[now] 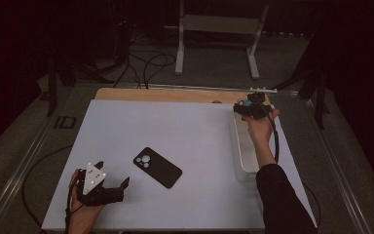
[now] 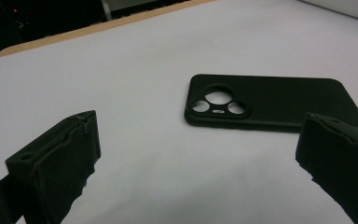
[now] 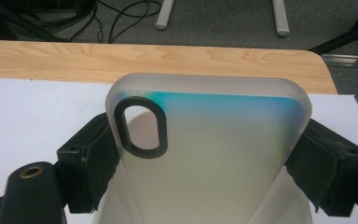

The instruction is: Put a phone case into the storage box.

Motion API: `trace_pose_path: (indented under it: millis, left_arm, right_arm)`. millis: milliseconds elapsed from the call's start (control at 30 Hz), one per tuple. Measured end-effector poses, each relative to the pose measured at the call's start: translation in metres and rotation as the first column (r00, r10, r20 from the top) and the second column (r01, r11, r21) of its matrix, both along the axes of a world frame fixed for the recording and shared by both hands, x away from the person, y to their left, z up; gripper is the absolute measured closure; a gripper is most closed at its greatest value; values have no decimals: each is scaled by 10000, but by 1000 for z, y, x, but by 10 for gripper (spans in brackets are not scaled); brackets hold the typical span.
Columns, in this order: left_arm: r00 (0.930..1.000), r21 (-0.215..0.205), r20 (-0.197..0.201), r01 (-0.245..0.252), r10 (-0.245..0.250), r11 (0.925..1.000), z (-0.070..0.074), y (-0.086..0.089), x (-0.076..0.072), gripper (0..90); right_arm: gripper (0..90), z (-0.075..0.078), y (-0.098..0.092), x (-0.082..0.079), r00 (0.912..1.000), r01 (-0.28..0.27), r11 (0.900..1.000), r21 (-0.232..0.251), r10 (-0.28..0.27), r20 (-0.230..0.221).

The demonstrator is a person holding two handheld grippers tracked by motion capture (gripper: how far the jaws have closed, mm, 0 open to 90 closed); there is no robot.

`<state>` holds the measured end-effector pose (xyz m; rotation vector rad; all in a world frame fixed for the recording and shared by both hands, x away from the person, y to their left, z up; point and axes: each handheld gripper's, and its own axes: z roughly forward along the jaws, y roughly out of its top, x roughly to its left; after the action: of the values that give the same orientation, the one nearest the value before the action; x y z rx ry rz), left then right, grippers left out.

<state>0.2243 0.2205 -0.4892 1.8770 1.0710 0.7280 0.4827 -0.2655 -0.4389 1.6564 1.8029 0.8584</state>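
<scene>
Right, the frosted translucent phone case with a teal-to-pale tint and a black-ringed oval camera cutout point(image 3: 209, 154) sits between the right gripper point(image 3: 209, 163) jaws, clamped across its width w/ pads on both long edges; jaws stand wide because the case is wide. In the high view the right gripper point(image 1: 253, 108) is at the far right of the table, over the far end of a shallow white rectangular tray point(image 1: 243, 146).

Handling, as a guess: light, thin, flexible plastic, so it'll bow or pop out if squeezed hard. Edges look smooth, prob. slippery. Best hold is where it is now, across the side walls near mid-length, not at the camera cutout corner where the wall is weakest.

Next out: a matte black phone case w/ a triple-hole camera cutout point(image 1: 157, 167) lies flat, back up, on the white table sheet point(image 1: 175, 126), near the middle-front, well apart from the tray. Left gripper point(image 2: 196, 154) rests low at the front-left, jaws wide open, nothing in them, pointed toward the black case but not touching.

Light wooden table edge point(image 3: 168, 58) runs along the far side; cables on the floor beyond.
</scene>
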Motion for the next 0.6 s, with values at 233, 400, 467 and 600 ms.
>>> trace_pose_path:
  millis: [233,400,467,600]
  left_arm:
    - [10000,-40,17,-37,37,10000,0,1,0,4]
    - [10000,-40,15,-42,42,10000,0,0,-1,3]
    - [10000,-29,11,-40,40,10000,0,1,-1,4]
    - [10000,-29,9,-39,39,10000,0,1,-1,4]
  right_arm:
    - [126,-1,-1,4,9999,63,9998,166,-61,-118]
    - [73,-3,1,5,9999,92,10000,-21,-93,-121]
    - [73,-2,1,4,9999,109,9999,-38,-109,-18]
    - [72,1,1,3,9996,18,10000,25,-19,286]
